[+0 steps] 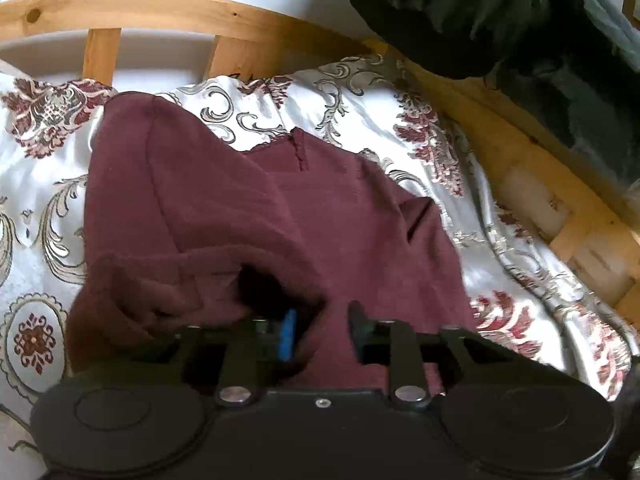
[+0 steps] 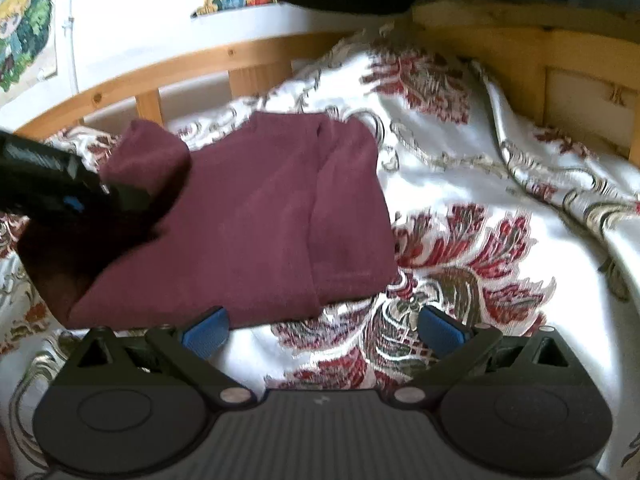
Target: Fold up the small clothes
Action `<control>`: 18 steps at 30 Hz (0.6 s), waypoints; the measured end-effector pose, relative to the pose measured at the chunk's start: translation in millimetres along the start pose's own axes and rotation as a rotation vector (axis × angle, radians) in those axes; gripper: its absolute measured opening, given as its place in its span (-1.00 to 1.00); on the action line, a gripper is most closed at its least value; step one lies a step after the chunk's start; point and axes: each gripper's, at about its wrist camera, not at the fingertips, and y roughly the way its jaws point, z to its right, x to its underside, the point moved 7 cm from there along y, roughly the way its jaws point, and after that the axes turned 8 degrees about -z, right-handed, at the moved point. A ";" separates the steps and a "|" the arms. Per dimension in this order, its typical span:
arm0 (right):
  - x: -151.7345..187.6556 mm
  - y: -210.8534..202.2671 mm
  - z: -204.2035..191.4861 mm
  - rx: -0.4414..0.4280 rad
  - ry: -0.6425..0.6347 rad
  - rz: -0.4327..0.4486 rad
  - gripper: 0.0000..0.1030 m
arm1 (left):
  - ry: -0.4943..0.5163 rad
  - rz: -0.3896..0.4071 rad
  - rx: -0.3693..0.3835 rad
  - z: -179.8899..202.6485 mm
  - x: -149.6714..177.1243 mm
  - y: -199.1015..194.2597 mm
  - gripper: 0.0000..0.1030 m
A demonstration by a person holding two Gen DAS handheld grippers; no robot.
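The dark red sweater (image 2: 248,216) lies partly folded on the flowery bedspread (image 2: 460,184) of the wooden bed (image 1: 120,12). The left gripper (image 1: 320,320) has its fingers part way apart around a bunched-up flap, not squeezing it, so that flap may flop back and undo the fold. The right gripper (image 2: 324,328) has its fingers wide apart and empty just beside the sweater's near edge, and it may pinch the bedspread too if it grabs low.
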 end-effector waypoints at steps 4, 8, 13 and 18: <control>4.5 3.7 -3.2 0.023 -0.020 -0.017 0.99 | -0.010 -0.026 0.073 13.6 0.3 -14.7 0.72; 5.2 9.5 -8.7 0.066 -0.057 -0.039 0.99 | 0.016 -0.039 0.072 22.1 7.1 -33.9 0.89; 6.5 12.0 -12.6 0.095 -0.079 -0.049 0.99 | 0.026 -0.050 0.093 22.1 13.4 -57.0 0.98; 6.1 13.0 -13.9 0.109 -0.090 -0.054 0.99 | -0.007 -0.062 0.105 11.7 16.0 -68.8 0.98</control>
